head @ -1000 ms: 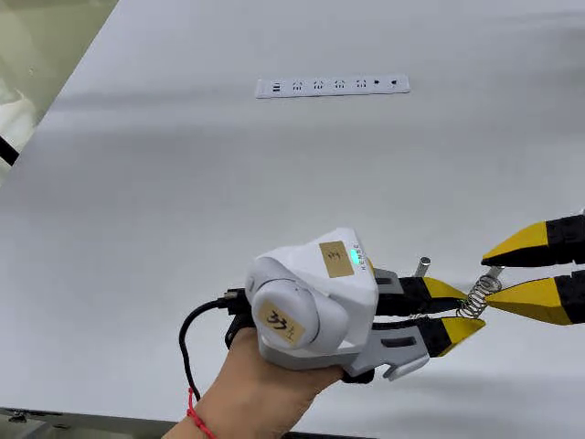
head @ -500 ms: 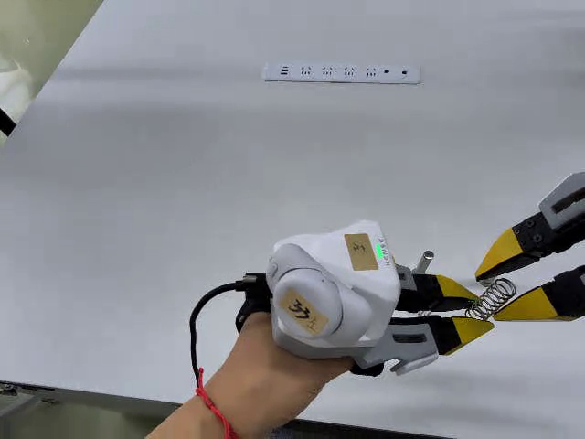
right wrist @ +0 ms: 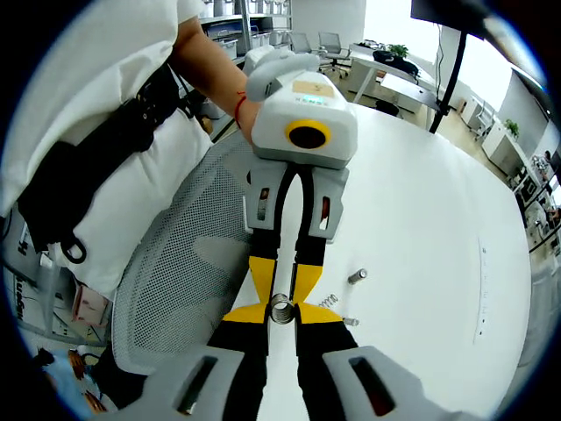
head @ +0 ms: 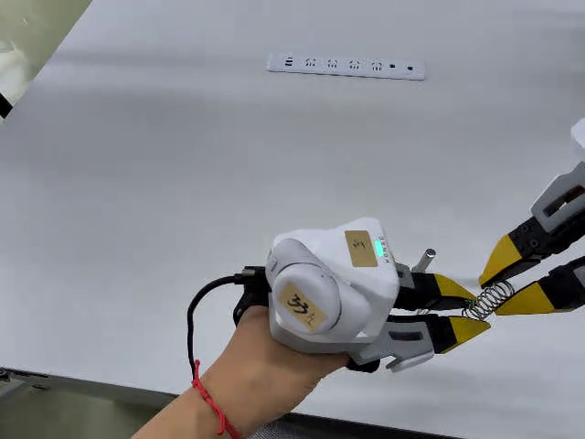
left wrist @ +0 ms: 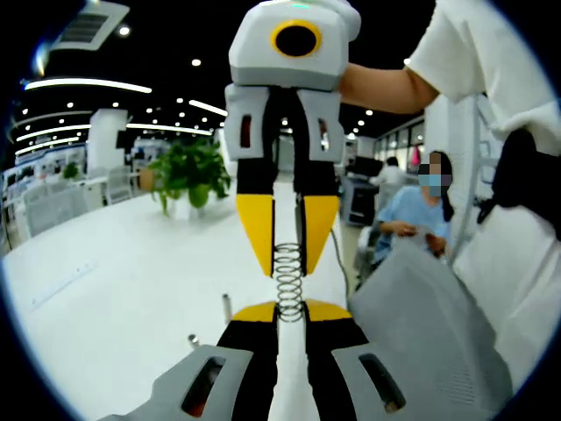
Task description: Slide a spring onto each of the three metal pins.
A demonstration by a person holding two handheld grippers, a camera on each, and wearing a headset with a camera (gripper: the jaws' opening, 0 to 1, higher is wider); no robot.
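Note:
A small steel spring (head: 485, 300) spans the gap between the two grippers, which point at each other above the white table (head: 183, 201). My left gripper (head: 473, 311), held in a hand, is shut on the spring's near end (left wrist: 287, 303). My right gripper (head: 498, 291) comes in from the right and grips the other end (right wrist: 280, 308). One metal pin (head: 425, 259) stands just behind the left jaws. Two pins (right wrist: 357, 275) (right wrist: 349, 321) and a loose spring (right wrist: 329, 301) lie on the table below the grippers. The left gripper view has two pins (left wrist: 225, 307) (left wrist: 193, 340) too.
A white power strip (head: 347, 66) lies at the far side of the table. The table's front edge (head: 110, 389) runs just under the holding hand. A grey mesh chair back (right wrist: 175, 289) sits beside the table, and a seated person (left wrist: 412, 219) is further off.
The right gripper has tilted upward at its base while its tips stayed at the spring. The spring now lies stretched between both sets of tips. The left gripper has barely moved.

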